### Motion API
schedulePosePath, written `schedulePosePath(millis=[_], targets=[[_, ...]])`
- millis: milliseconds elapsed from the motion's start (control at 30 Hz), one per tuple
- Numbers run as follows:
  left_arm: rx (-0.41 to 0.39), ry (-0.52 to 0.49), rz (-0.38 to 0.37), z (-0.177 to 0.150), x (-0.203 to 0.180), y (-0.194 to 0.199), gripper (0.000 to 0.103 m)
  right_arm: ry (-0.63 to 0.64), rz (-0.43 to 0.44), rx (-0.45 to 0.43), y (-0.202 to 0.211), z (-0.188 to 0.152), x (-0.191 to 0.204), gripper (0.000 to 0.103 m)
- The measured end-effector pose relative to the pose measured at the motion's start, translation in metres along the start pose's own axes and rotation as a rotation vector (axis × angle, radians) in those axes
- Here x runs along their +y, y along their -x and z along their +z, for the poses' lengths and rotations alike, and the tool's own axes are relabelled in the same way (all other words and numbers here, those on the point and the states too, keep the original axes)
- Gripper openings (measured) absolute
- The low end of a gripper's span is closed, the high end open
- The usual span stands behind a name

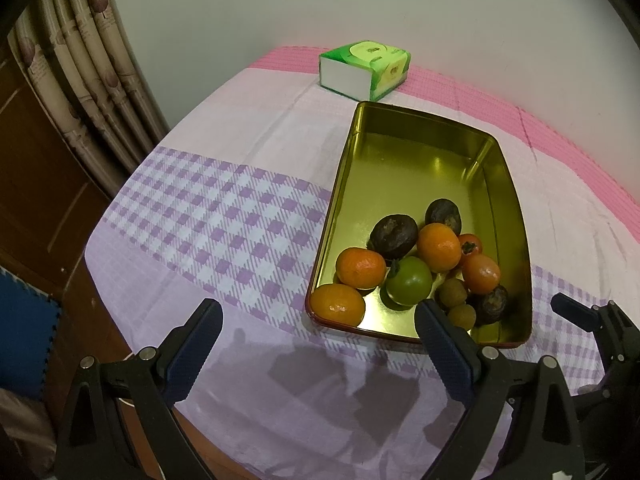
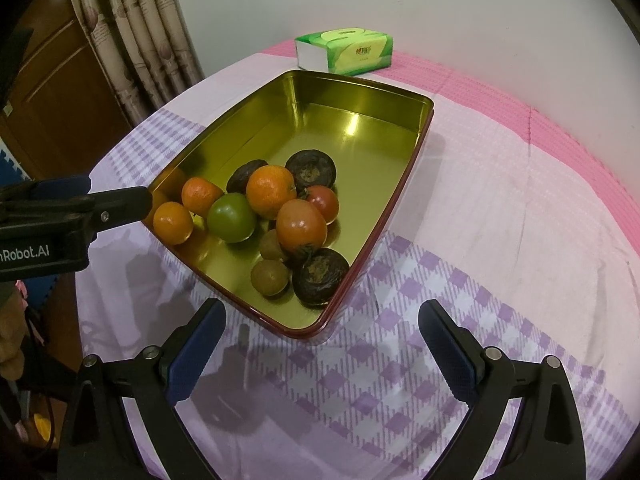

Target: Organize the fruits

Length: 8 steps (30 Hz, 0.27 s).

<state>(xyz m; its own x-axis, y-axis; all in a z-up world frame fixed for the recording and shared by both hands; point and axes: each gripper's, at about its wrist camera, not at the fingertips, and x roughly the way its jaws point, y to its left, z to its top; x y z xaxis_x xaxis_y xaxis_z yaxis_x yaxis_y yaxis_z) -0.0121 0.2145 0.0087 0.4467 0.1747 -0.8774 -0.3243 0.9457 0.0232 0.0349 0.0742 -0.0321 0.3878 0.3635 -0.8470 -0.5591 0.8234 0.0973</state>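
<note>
Left gripper (image 1: 318, 336) at lower left of its frame: jaws apart, empty. Tin (image 1: 334, 216) at centre right holds all the fruit, heaped at its near end. Oranges (image 1: 360, 268) likely firm, with grippy peel: pinch across the middle. Green tomato (image 1: 410, 280) and red ones (image 2: 301, 225) probably slick and bruise easily: light squeeze. Right gripper (image 2: 322, 334) at bottom of its frame: jaws apart, empty.

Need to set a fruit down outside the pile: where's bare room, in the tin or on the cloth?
The tin's far half, toward the tissue pack, is bare. The cloth left of the tin is open, as is the strip on its right. Crowded: the near end, where the fruit pile sits. Both the left gripper and right gripper are open and hold nothing.
</note>
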Motion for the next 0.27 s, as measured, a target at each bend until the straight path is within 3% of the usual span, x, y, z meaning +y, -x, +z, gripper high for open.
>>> schedulePosePath(millis=[267], targets=[[0.006,0.002,-0.006,0.0019,0.0004,0.0009,0.096,0.001,0.002,-0.001,-0.0001,0.0,0.001,0.097]])
